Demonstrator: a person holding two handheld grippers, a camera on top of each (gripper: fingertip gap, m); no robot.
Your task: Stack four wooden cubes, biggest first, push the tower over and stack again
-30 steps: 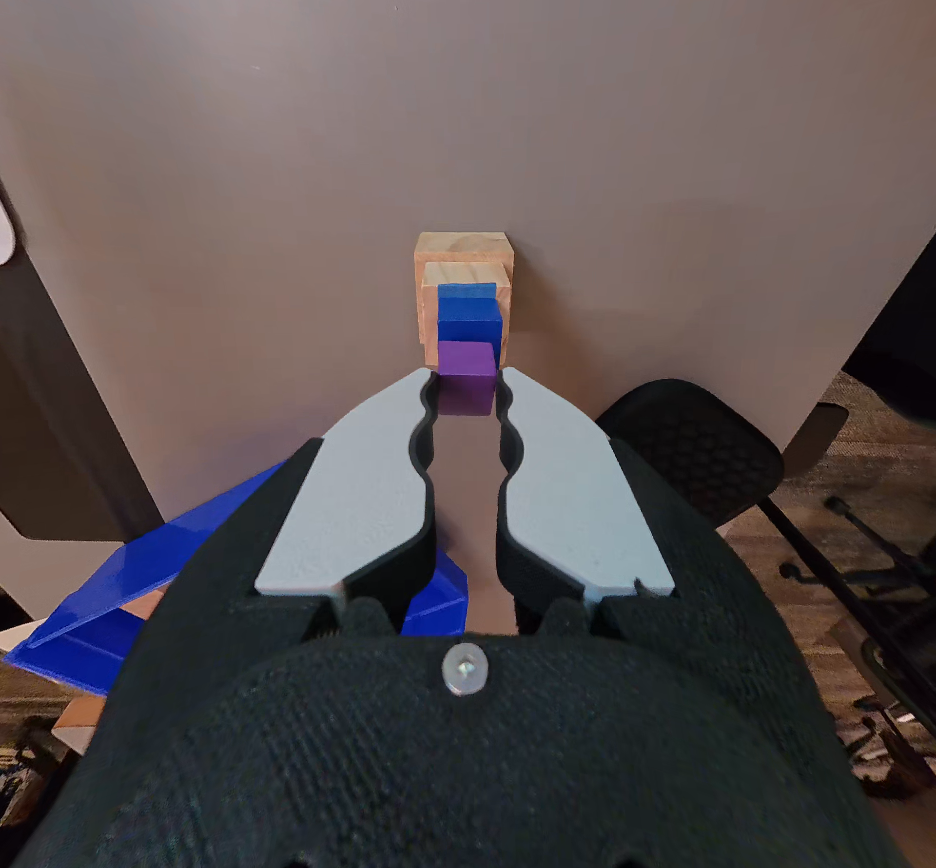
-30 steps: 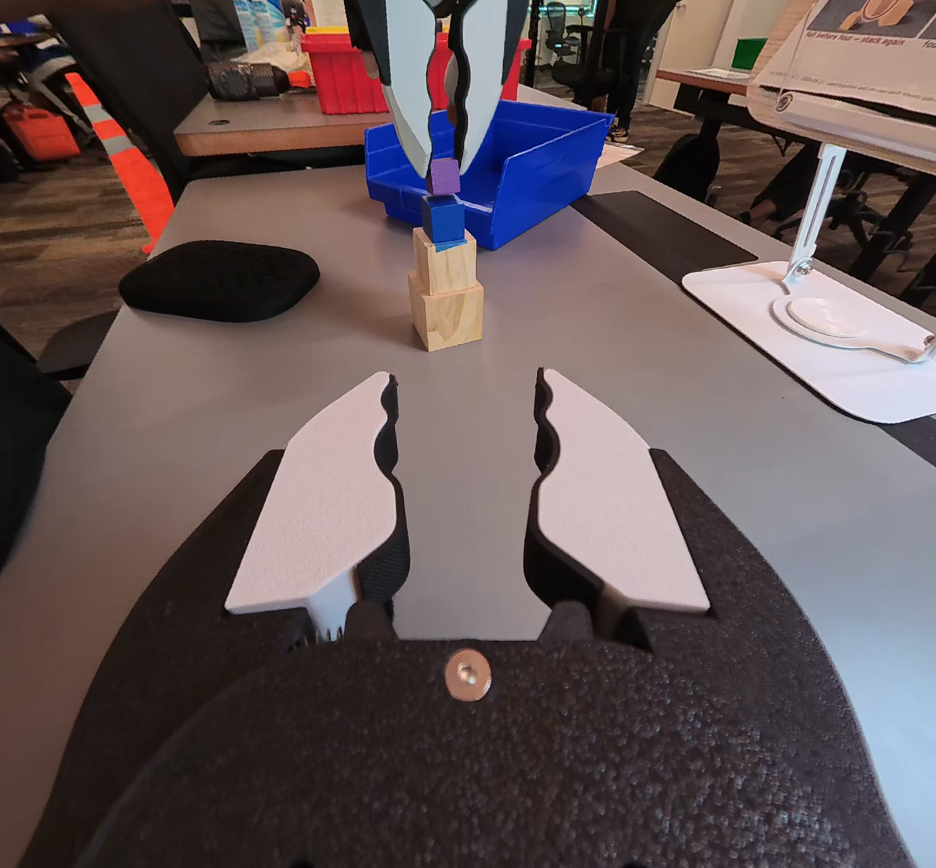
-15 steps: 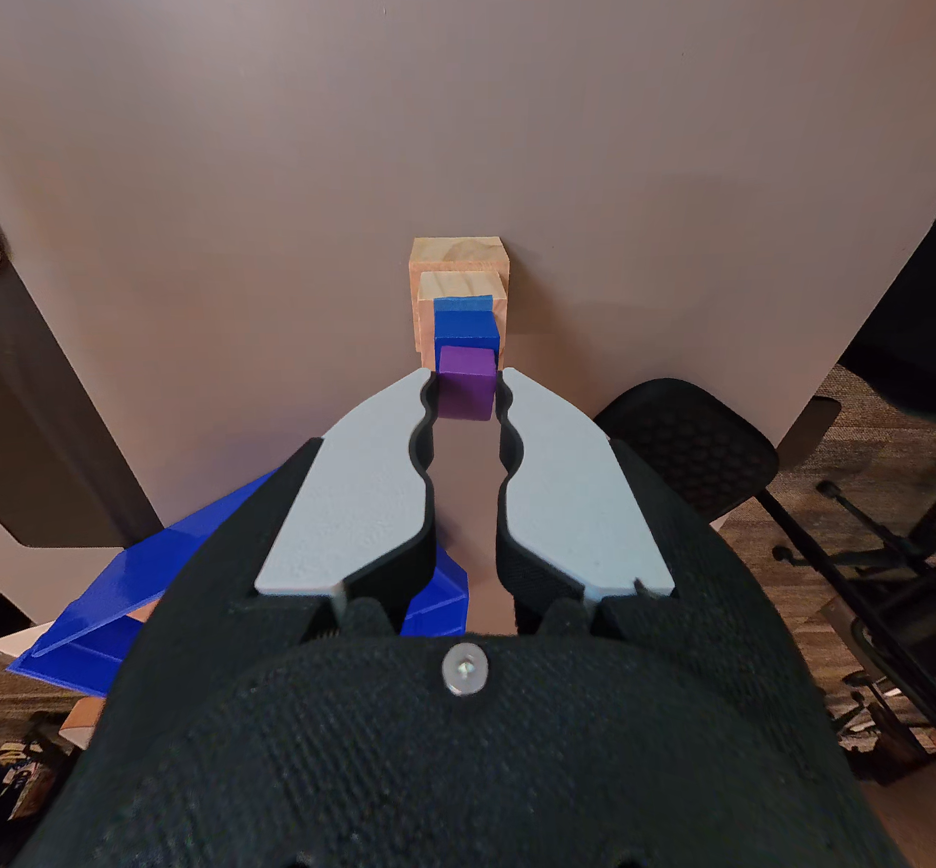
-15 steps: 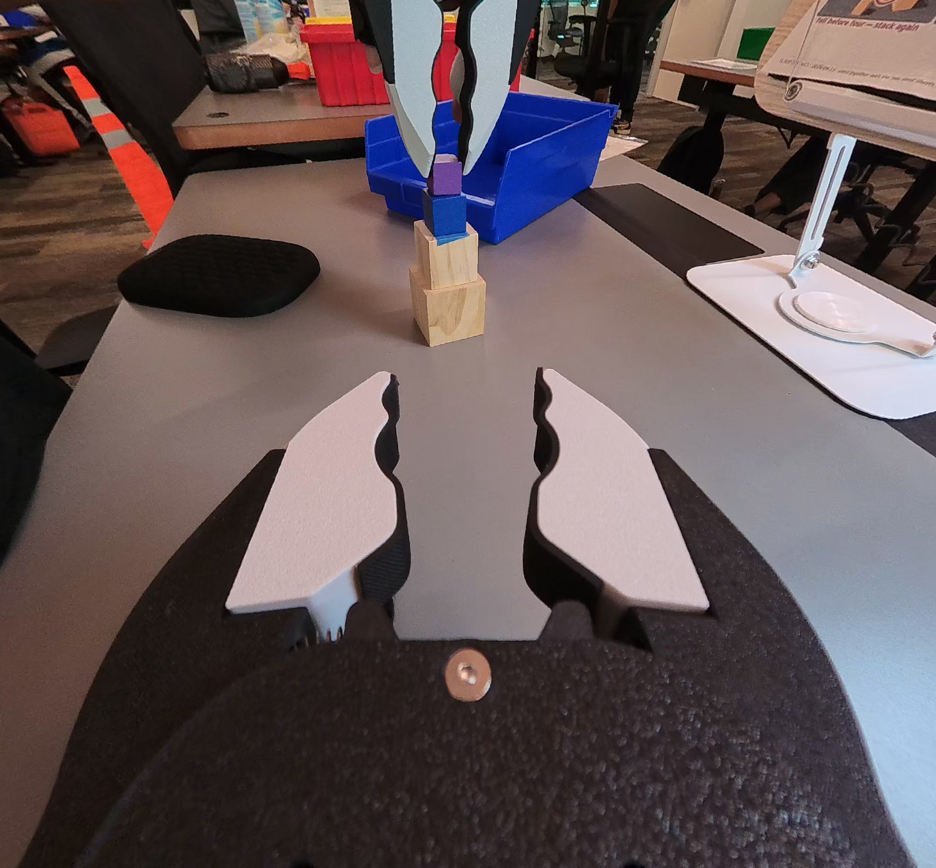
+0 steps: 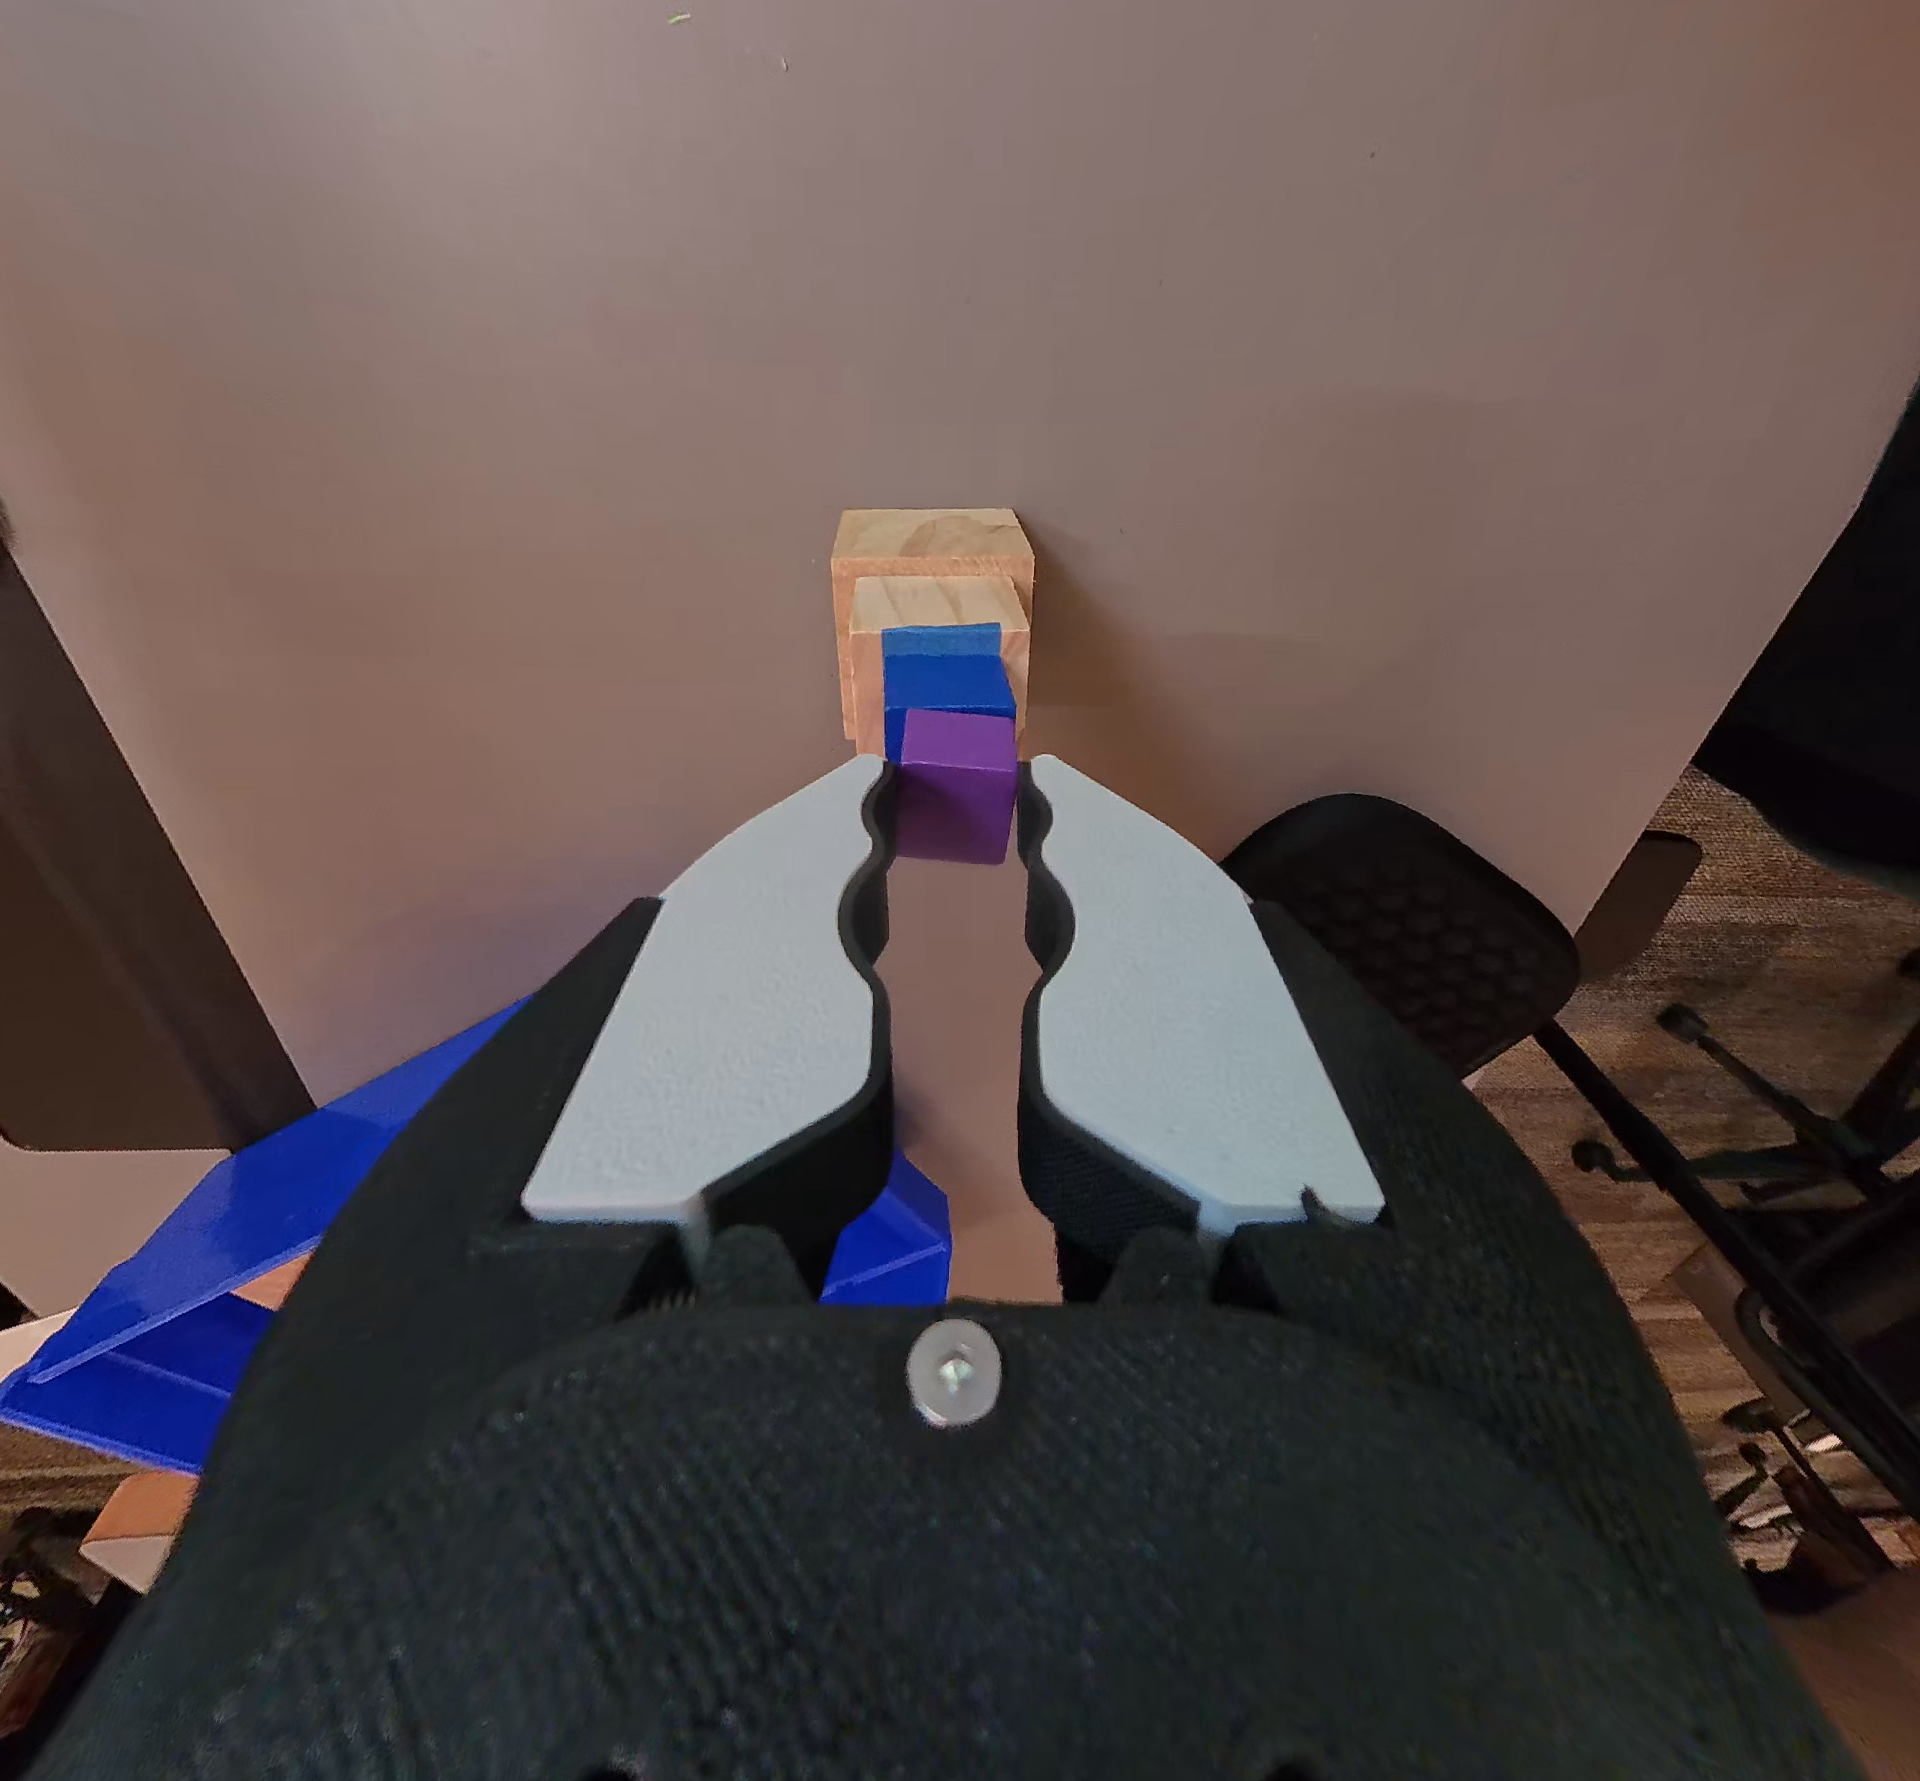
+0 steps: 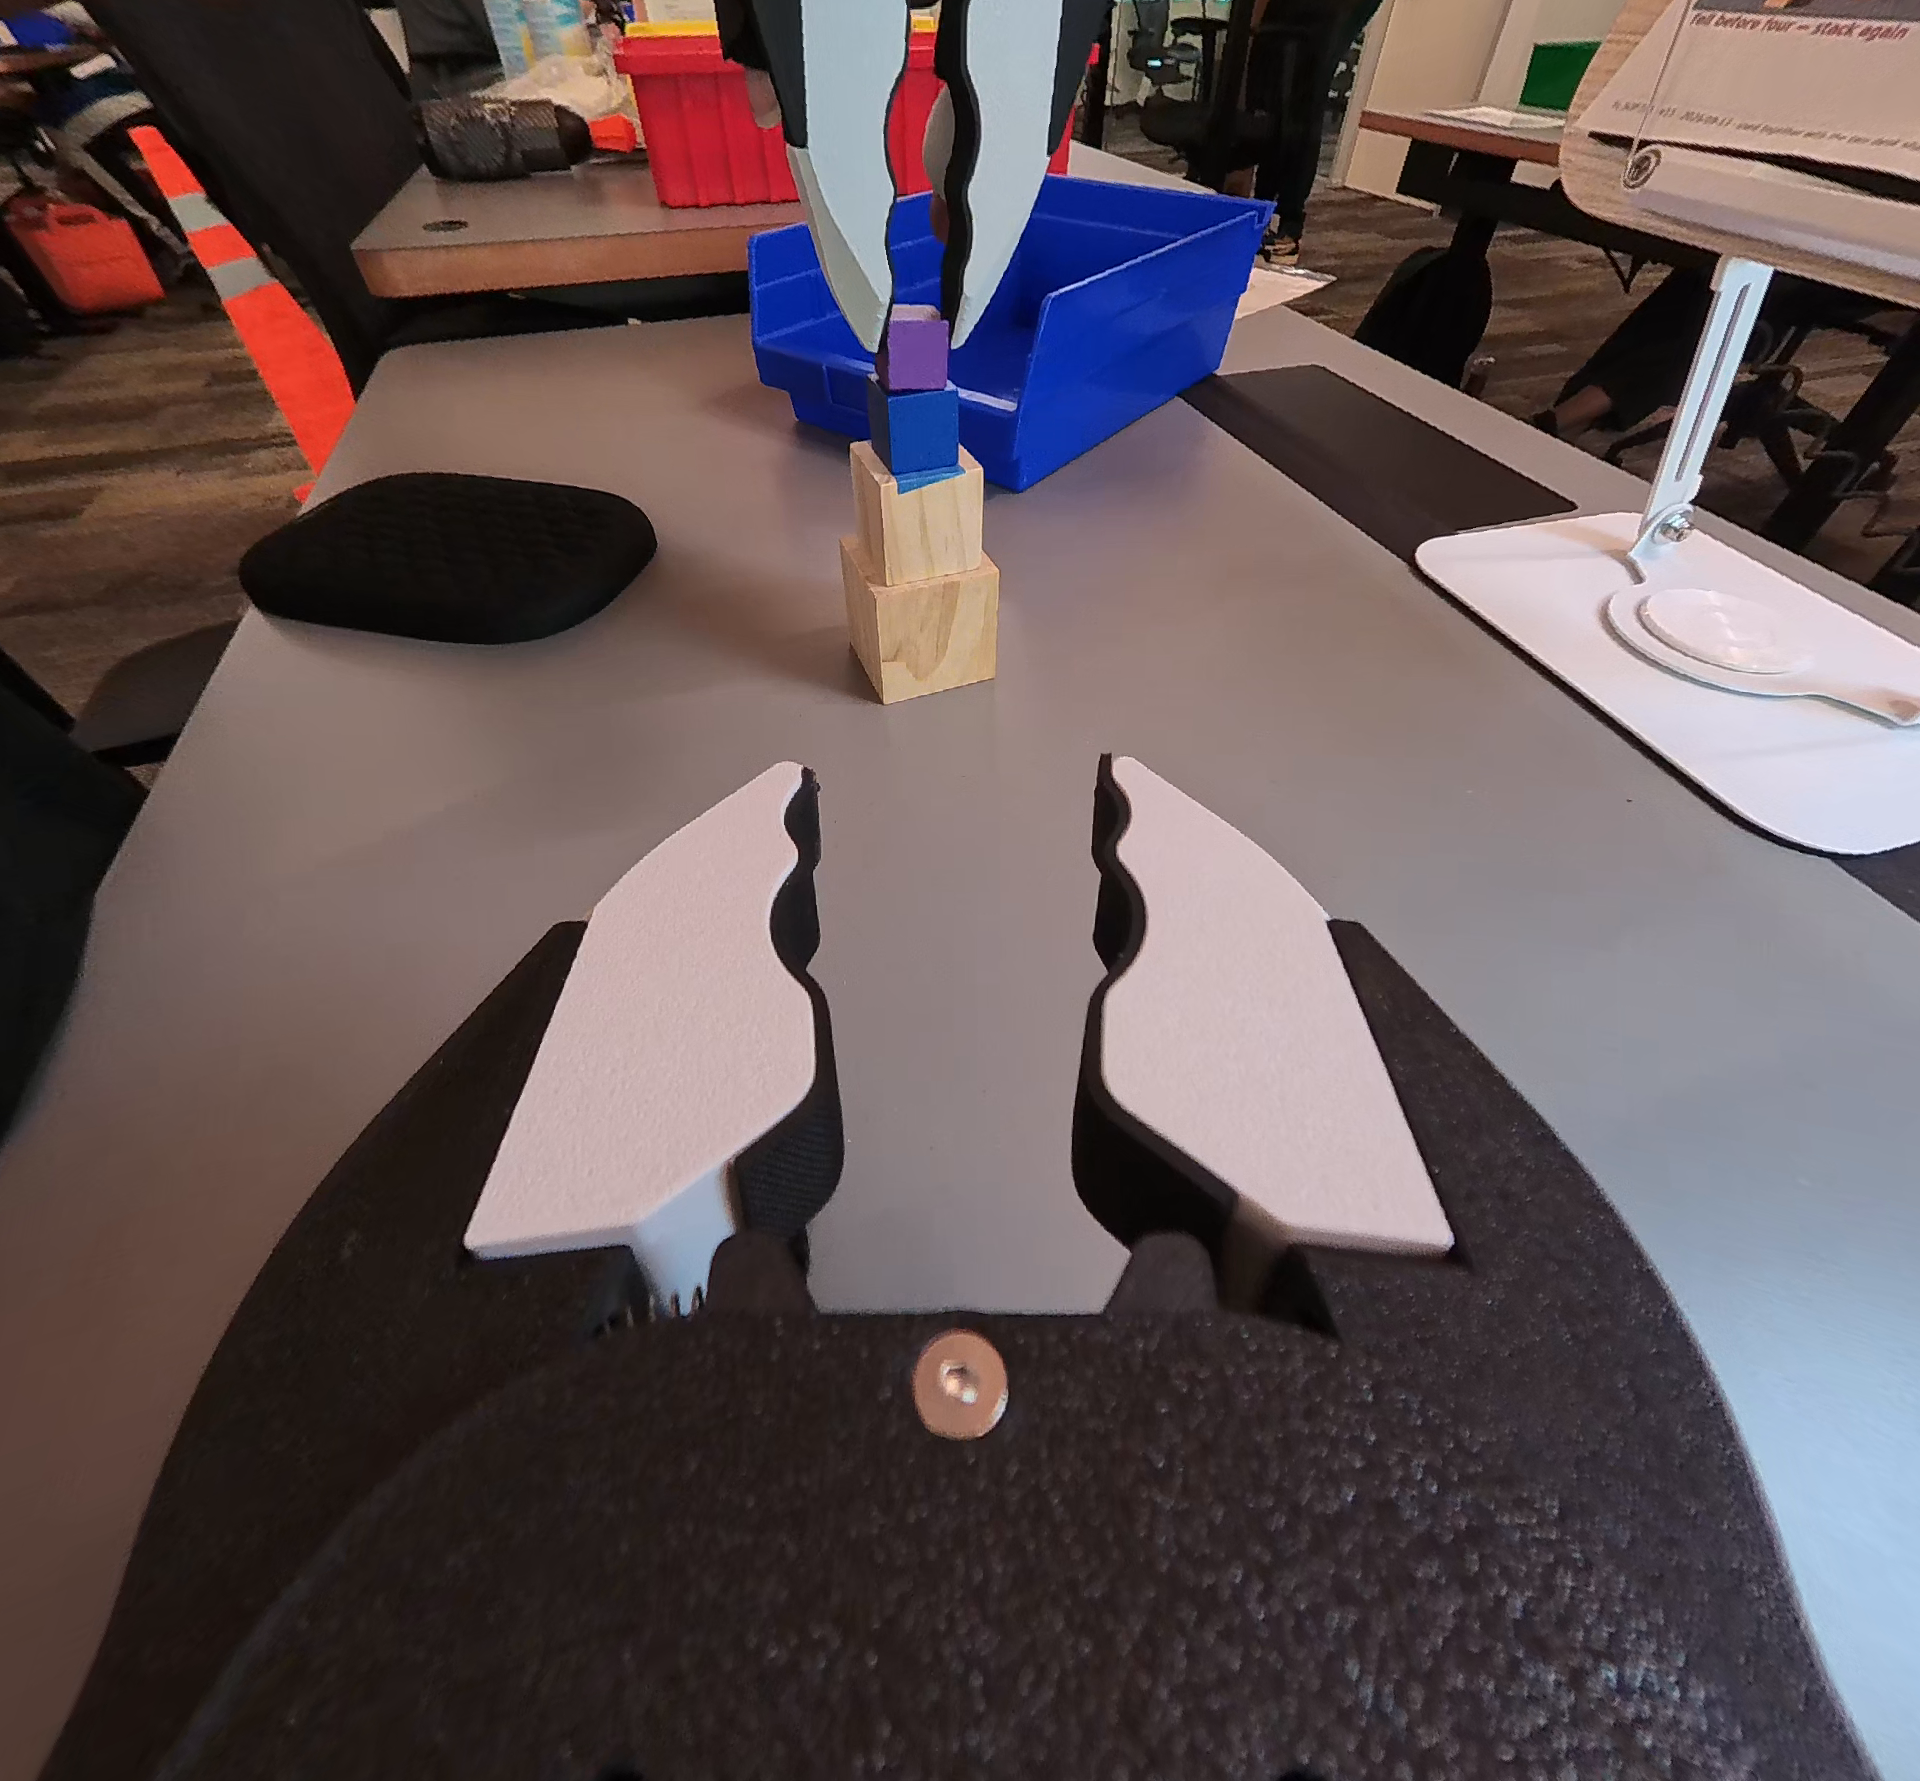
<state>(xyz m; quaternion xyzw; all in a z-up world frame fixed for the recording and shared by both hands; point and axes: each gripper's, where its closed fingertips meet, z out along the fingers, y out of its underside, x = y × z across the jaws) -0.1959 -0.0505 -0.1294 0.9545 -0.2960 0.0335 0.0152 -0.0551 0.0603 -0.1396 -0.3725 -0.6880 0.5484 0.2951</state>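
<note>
Now L tongs (image 5: 956,775) clamp purple cube (image 5: 954,786), pads pressing both sides, atop blue cube (image 6: 914,427) on 2-block wooden tower; R tongs (image 6: 956,781) wide open, bare, above tabletop (image 6: 1247,713) nr tower

Grey table (image 6: 1351,796), patterned carpet (image 6: 125,443), office desks (image 6: 540,225)

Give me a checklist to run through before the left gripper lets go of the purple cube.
1. Left gripper shut on purple cube: ok.
2. Purple cube over blue cube: ok.
3. Purple cube seated flat on blue: cannot tell.
4. Blue cube square on the small wooden cube: not ok, it sits twisted.
5. Small wooden cube resting on big wooden cube: ok.
6. Right gripper open, clear of the tower: ok.
</note>
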